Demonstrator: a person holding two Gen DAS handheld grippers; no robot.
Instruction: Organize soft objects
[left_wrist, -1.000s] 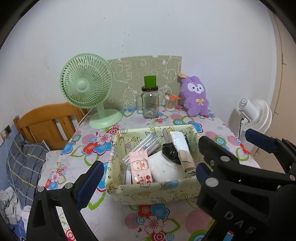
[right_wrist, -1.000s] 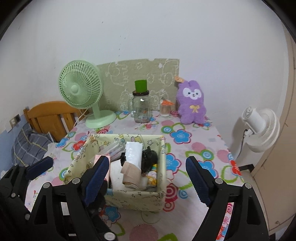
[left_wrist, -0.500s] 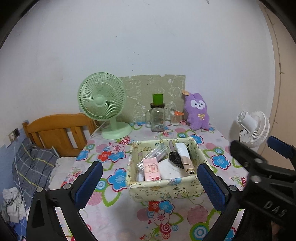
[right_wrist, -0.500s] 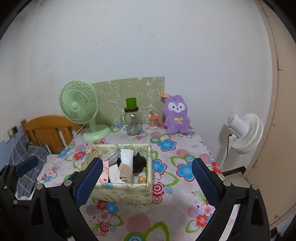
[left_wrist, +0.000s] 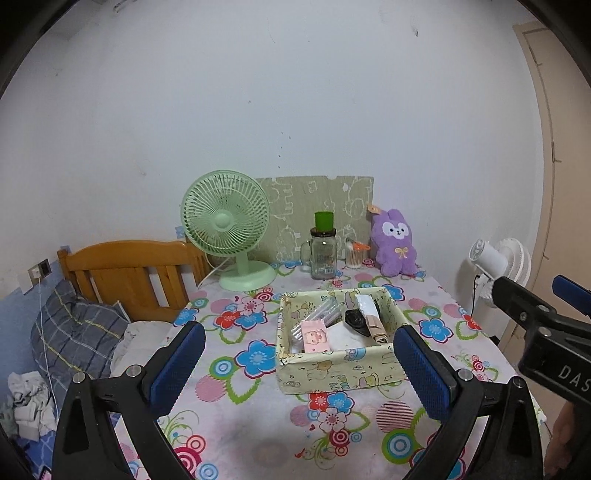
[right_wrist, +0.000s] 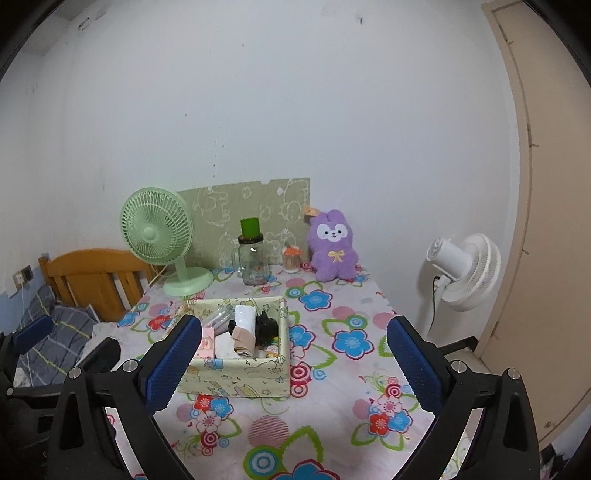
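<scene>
A pale yellow fabric basket (left_wrist: 332, 369) (right_wrist: 236, 376) stands mid-table on the floral cloth. It holds a pink packet (left_wrist: 314, 336), clear wrapped items, a white roll (right_wrist: 245, 317), a black item and a beige one. A purple plush bunny (left_wrist: 395, 243) (right_wrist: 334, 247) sits upright at the table's back right, against the wall. My left gripper (left_wrist: 295, 334) is open and hangs in front of the basket, apart from it. My right gripper (right_wrist: 294, 326) is to the right of the left one; its jaws are opening, with nothing between them. Neither gripper touches anything.
Along the back of the table stand a green desk fan (left_wrist: 229, 221), a glass jar with a green cup on it (left_wrist: 324, 254) and a small swab pot (left_wrist: 356, 254). A white floor fan (right_wrist: 461, 269) stands beyond the table's right edge. A wooden headboard (left_wrist: 129, 273) and bedding lie left.
Both grippers have drawn back and up from the basket, which now looks smaller and farther away. The right jaws have spread wider. The basket's contents have not moved.
</scene>
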